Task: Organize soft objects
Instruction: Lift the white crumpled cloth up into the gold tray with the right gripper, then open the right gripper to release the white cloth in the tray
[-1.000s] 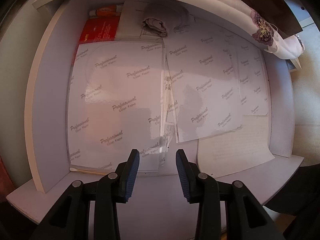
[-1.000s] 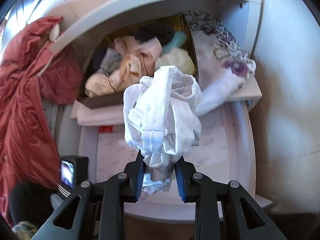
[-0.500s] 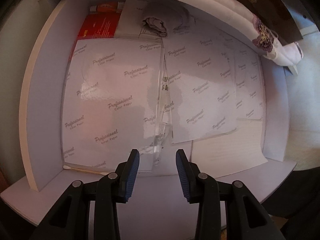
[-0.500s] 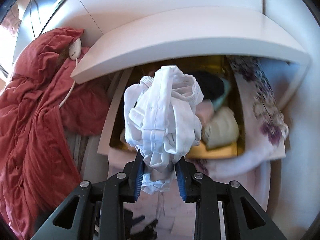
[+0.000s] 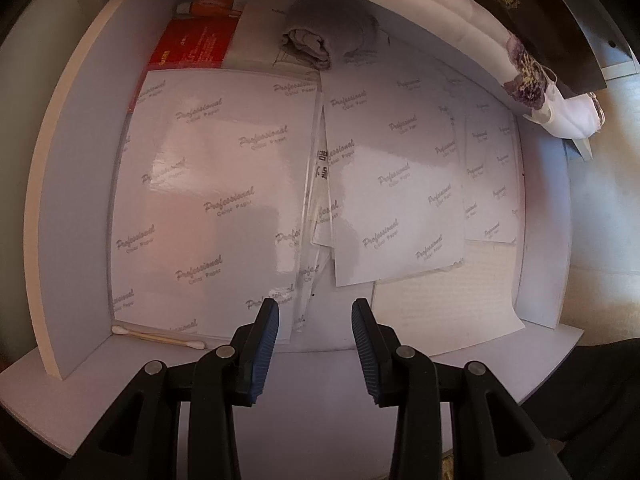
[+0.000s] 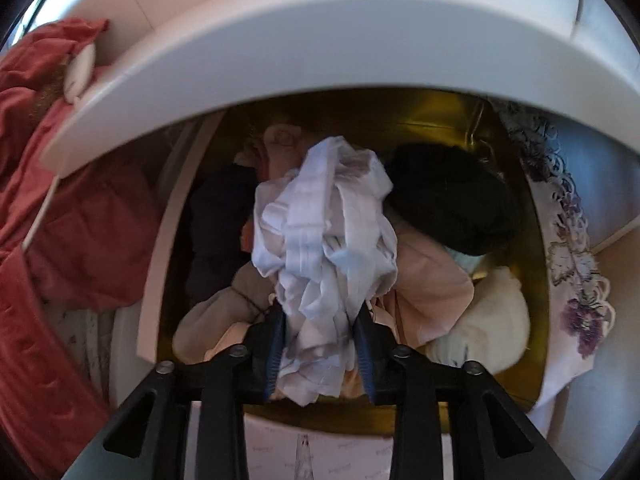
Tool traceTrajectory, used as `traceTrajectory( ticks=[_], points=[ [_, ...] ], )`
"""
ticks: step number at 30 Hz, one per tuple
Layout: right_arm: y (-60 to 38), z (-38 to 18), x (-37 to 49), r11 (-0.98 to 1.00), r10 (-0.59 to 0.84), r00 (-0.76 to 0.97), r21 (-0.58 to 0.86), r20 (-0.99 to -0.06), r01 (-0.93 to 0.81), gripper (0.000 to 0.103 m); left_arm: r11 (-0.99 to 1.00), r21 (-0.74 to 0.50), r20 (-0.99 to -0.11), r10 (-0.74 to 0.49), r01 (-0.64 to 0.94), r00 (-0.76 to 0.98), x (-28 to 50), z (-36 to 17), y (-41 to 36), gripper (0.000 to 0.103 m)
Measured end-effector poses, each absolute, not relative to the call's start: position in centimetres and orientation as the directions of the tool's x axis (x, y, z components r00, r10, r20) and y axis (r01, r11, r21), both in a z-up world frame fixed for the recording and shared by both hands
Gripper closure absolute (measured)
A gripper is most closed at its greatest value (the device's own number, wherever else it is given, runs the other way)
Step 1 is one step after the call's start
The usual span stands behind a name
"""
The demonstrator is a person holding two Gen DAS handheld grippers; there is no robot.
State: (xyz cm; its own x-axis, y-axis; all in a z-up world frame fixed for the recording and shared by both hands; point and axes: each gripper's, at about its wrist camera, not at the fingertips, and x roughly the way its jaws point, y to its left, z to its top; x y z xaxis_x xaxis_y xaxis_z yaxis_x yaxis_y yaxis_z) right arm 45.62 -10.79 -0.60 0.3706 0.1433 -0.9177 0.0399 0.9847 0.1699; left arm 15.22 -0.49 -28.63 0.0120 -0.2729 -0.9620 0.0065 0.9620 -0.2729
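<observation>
left wrist view: the left tongs (image 5: pixel 315 322) stand parted and empty over a white drawer (image 5: pixel 72 184) lined with glossy paper (image 5: pixel 216 200). a grey cloth (image 5: pixel 308 42) lies bunched at the drawer's far end, a cotton swab (image 5: pixel 158 336) near its front edge.

right wrist view: the right tongs (image 6: pixel 320 326) are opening with a crumpled white cloth (image 6: pixel 324 236) between the pads, which touch it at both sides. it hangs over a gold box (image 6: pixel 440 116) full of rolled clothes (image 6: pixel 436 284).

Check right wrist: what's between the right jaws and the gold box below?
Right wrist view: the white garment sits between the opening jaws of the right gripper, hanging over piled clothes in the gold box.
</observation>
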Motion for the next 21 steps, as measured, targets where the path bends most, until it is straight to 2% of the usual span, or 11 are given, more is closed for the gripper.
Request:
traceTrajectory(
  ticks=[2, 4, 11, 12, 16, 18, 21],
  points=[
    [-10.7, -0.3, 45.6, 0.983, 0.155, 0.386, 0.181, -0.909, 0.033, 0.054, 0.962, -0.271, -0.962, -0.272, 0.009, 0.011, 15.3, -28.7, -0.6, 0.065],
    [-10.9, 0.1, 45.4, 0.982, 0.16, 0.397, 0.187, -0.904, 0.029, 0.042, 0.964, -0.267, -0.964, -0.267, 0.011, 0.009, 15.3, -28.8, -0.8, 0.065],
    [-12.1, 2.0, 43.8, 0.977, 0.178, 0.455, 0.213, -0.872, 0.027, 0.036, 0.963, -0.268, -0.963, -0.268, 0.016, 0.007, 15.1, -28.9, -1.1, 0.065],
    [-12.1, 2.3, 43.4, 0.977, 0.18, 0.464, 0.214, -0.868, 0.022, 0.038, 0.963, -0.268, -0.963, -0.268, 0.014, 0.008, 15.1, -28.9, -1.1, 0.065],
    [-11.5, 2.4, 43.1, 0.979, 0.183, 0.451, 0.202, -0.873, -0.007, 0.065, 0.964, -0.264, -0.964, -0.264, 0.017, 0.009, 14.9, -28.8, -1.1, 0.065],
    [-11.2, 1.9, 43.3, 0.983, 0.166, 0.446, 0.184, -0.879, -0.003, 0.072, 0.964, -0.264, -0.965, -0.264, 0.019, 0.009, 14.8, -28.7, -1.1, 0.065],
    [-10.7, 1.2, 44.7, 0.987, 0.14, 0.437, 0.163, -0.889, 0.014, 0.074, 0.964, -0.265, -0.964, -0.265, 0.013, 0.006, 14.8, -28.8, -1.0, 0.065]
  ],
)
